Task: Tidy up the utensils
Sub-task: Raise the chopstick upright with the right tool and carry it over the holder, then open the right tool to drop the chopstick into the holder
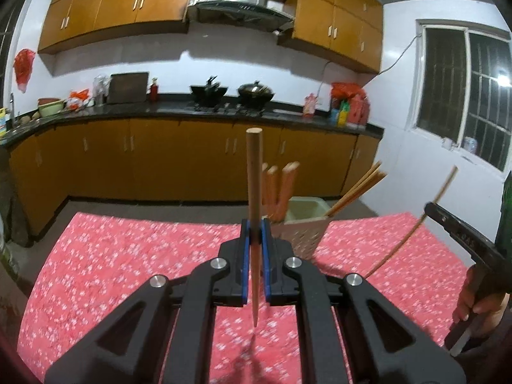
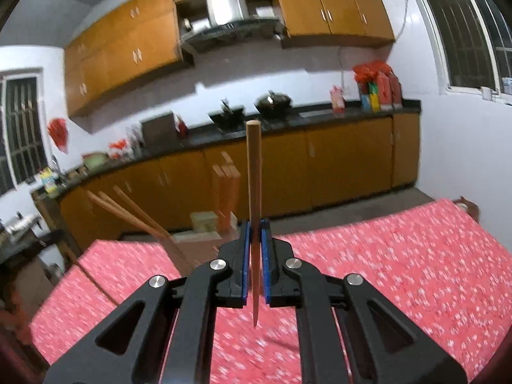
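Note:
My left gripper [image 1: 255, 233] is shut on a wooden chopstick [image 1: 254, 176] that stands upright between its blue pads, thick end up. My right gripper [image 2: 255, 233] is likewise shut on another upright chopstick [image 2: 253, 166]. In the left wrist view the right gripper [image 1: 430, 207] shows at the right edge, held by a hand [image 1: 476, 304], its chopstick [image 1: 416, 227] slanted and blurred. A pale perforated utensil holder [image 1: 302, 227] stands on the far side of the red floral tablecloth [image 1: 128, 256], with several chopsticks [image 1: 358, 192] and thicker wooden handles [image 1: 281, 188] in it. The holder [image 2: 204, 224] is blurred in the right wrist view.
The table's far edge drops to a grey floor [image 1: 128, 204]. Behind it runs a dark counter [image 1: 160, 112] with two woks [image 1: 256, 91], orange cabinets [image 1: 160, 156] and a barred window [image 1: 464, 96] on the right wall.

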Action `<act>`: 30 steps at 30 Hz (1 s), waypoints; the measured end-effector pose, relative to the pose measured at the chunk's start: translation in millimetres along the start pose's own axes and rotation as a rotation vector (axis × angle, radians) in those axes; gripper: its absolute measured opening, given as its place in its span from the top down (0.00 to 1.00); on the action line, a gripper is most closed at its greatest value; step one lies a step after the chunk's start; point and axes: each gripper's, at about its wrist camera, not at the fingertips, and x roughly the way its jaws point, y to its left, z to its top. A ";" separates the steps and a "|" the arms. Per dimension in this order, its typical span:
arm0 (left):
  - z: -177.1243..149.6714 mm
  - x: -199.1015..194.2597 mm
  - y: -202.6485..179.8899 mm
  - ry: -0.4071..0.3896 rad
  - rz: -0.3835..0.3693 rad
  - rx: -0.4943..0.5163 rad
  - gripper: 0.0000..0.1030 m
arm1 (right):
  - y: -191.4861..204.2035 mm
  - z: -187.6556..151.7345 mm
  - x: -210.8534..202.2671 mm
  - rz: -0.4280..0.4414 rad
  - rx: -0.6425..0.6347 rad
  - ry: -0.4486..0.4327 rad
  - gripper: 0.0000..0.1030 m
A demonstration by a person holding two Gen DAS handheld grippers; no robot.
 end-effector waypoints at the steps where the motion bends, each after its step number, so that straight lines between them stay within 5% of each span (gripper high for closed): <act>1: 4.5 -0.4 -4.9 -0.015 -0.008 0.005 0.92 | 3.9 5.1 -1.5 0.011 -0.004 -0.019 0.93; 12: 62.3 9.1 -50.6 -0.241 -0.025 0.010 0.92 | 42.0 53.8 14.6 0.062 -0.028 -0.272 0.93; 18: 82.9 28.5 -51.0 -0.333 0.038 -0.026 0.92 | 45.5 45.8 51.9 0.051 -0.026 -0.243 0.93; 30: 64.9 77.4 -45.6 -0.274 0.030 -0.034 0.92 | 47.0 18.6 83.1 0.054 -0.055 -0.142 0.93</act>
